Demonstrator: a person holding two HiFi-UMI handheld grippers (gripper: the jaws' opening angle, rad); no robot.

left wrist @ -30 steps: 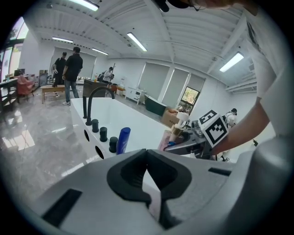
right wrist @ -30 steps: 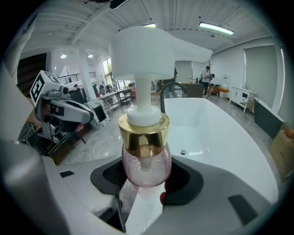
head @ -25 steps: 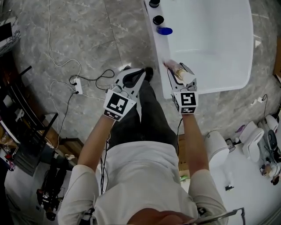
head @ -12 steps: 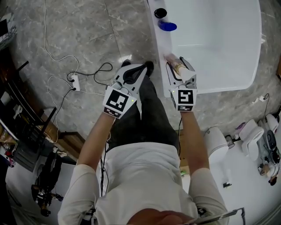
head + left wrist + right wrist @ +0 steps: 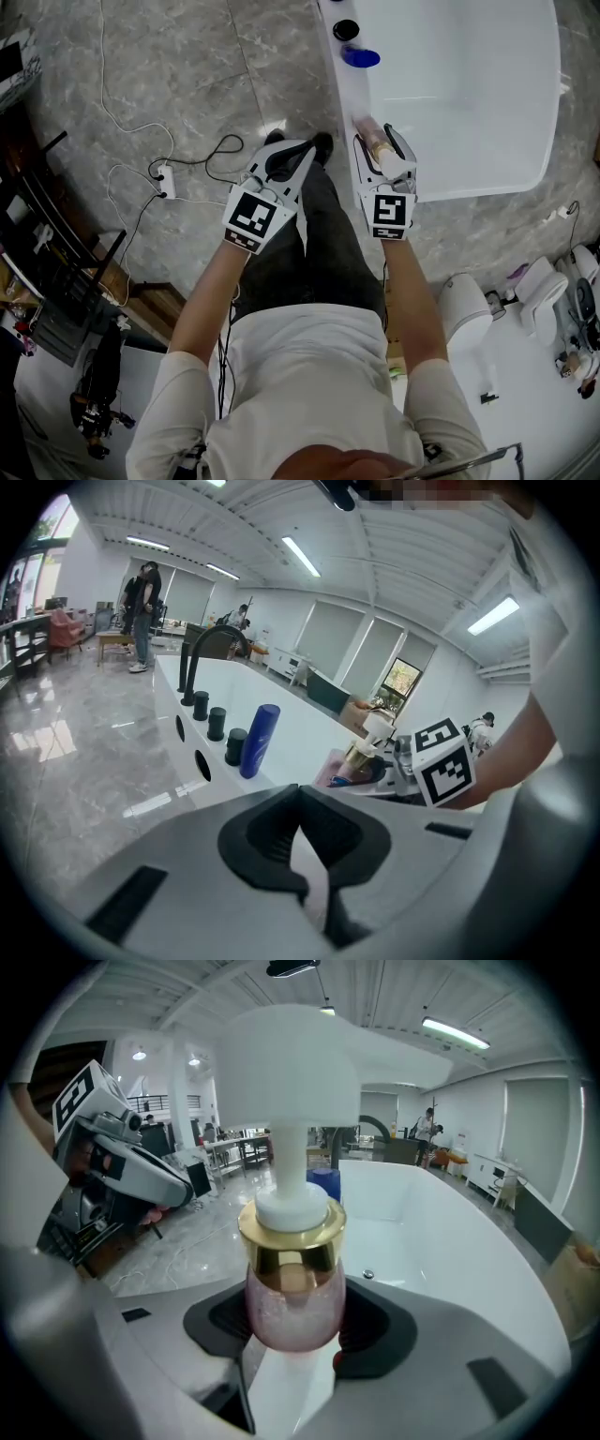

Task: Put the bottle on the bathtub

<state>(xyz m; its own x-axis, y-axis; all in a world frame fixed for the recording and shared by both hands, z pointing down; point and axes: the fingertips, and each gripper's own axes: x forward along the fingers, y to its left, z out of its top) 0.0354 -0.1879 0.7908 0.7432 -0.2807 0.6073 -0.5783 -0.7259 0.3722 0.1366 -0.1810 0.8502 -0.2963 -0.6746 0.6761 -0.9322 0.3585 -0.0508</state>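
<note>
**A:** Head view first; what of the right claw (image 5: 373, 134)?

**B:** Pinches the bottle (image 5: 378, 145) across its belly; reaches over the near rim of the bathtub (image 5: 342, 84); jaws freshly eased a shade wider, with the bottle between the pads all the same. Left claw (image 5: 302, 155) pressed together, empty; off to the right claw's left, clear of the tub.

**A:** Further along the rim?

**B:** Beyond the right claw's tips, a blue bottle (image 5: 361, 58), then black knobs (image 5: 346, 30); both well apart from the held one.

**A:** Left gripper view?

**B:** Shows the tips meeting, nothing between; bottle (image 5: 361, 757) ahead and to the right of this claw; gold collar and white pump plain, lower body cut off by the claw's own bulk.

**A:** Right gripper view?

**B:** Fills with the bottle (image 5: 292, 1297), upright; pads snug on the pink sides below the collar; white of the rim beneath.

**A:** Handling?

**B:** Probably light and rigid; smooth and rounded, so likely slippery; top-heavy under that pump, so prone to tipping; best taken at the wide belly, never by the pump neck.

**A:** Hidden?

**B:** The base; cannot tell whether touching the rim or just above it.
</note>
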